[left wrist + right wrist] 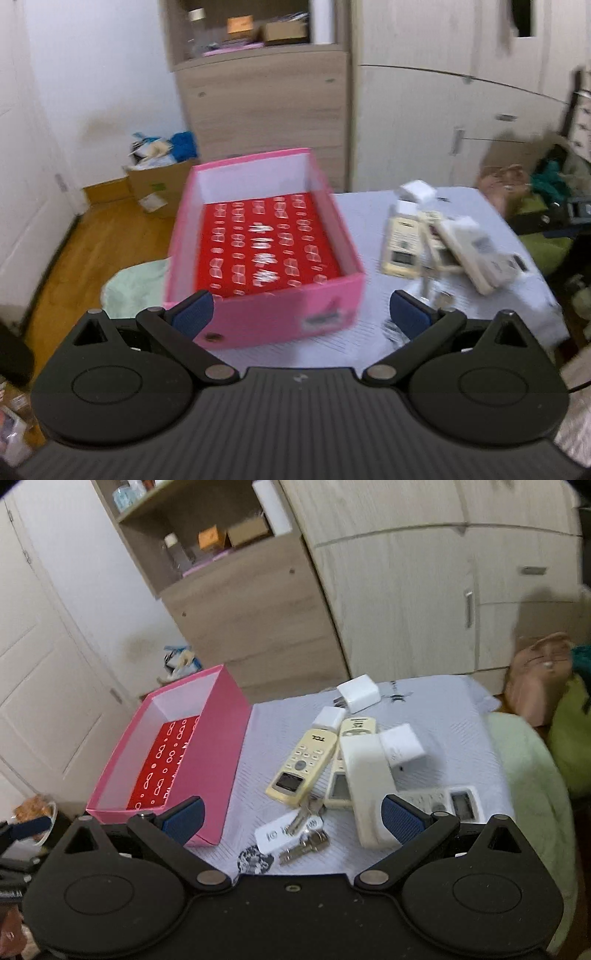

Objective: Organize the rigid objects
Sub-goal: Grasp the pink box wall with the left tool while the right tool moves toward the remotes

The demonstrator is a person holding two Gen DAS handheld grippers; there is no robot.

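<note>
Two spread claws, nothing gripped, above a loose heap beside an empty pink box.

From the left wrist we see the left claw (299,314) wide apart over the pink box (258,321), whose red lining lies bare; the remotes (439,247) blur together to its right on the table (373,325). From the right wrist we see the right claw (291,818) equally wide above keys (303,840), a yellowed remote (301,766) and white chargers (360,694); remotes overlap, so pulling one could drag neighbours off the edge.
</note>
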